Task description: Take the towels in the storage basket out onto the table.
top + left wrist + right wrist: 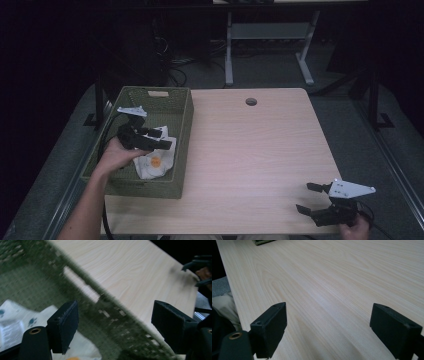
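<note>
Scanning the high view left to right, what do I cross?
Green basket holding the left gripper and a white cloth → bare wooden table with its cable hole → right gripper.

One green basket (182, 120), one white packet (155, 162), two tongs, one table (260, 150).

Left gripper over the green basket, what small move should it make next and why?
Probably lower the left gripper a little and close on the white packet. Its jaws stand open and empty above the packet, which lies inside the green basket. The right gripper hovers open at the table's near right corner, far off.
</note>
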